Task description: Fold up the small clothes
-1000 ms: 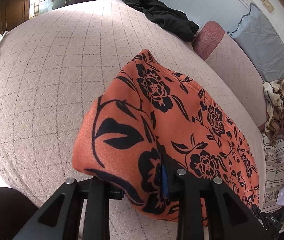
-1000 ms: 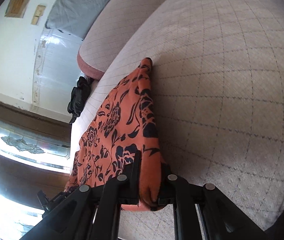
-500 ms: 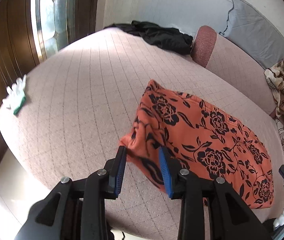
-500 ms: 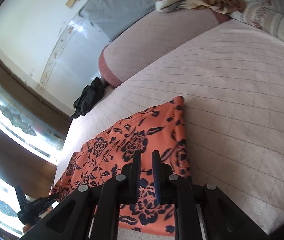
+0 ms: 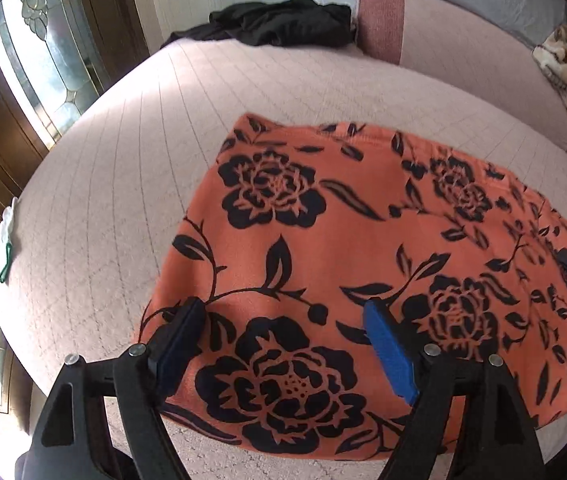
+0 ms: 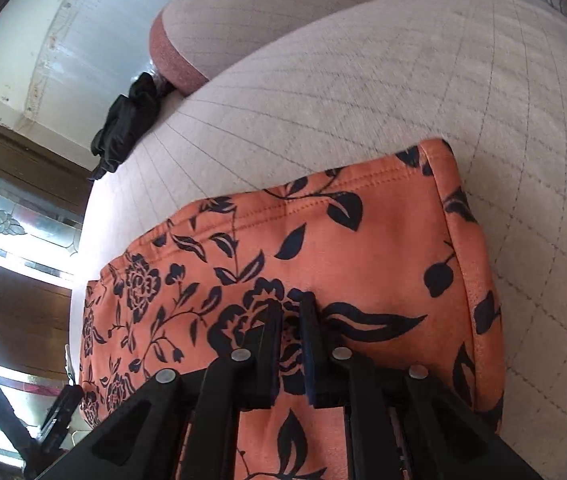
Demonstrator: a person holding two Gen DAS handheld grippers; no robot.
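Release logged | left gripper (image 5: 283, 312) now spread wide, empty, over orange floral garment (image 5: 363, 248) lying flat beneath it on quilted bed (image 5: 123, 168) | right gripper (image 6: 292, 312) nearly closed, gripping nothing | fold laid; next fold pending

Pale quilted sofa (image 5: 131, 152), dark wood-framed leaded window (image 5: 39, 64), bright daylight.

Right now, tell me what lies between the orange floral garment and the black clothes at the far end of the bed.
Only bare quilted bedspread separates the orange floral garment from the black clothes, seen in the left wrist view.
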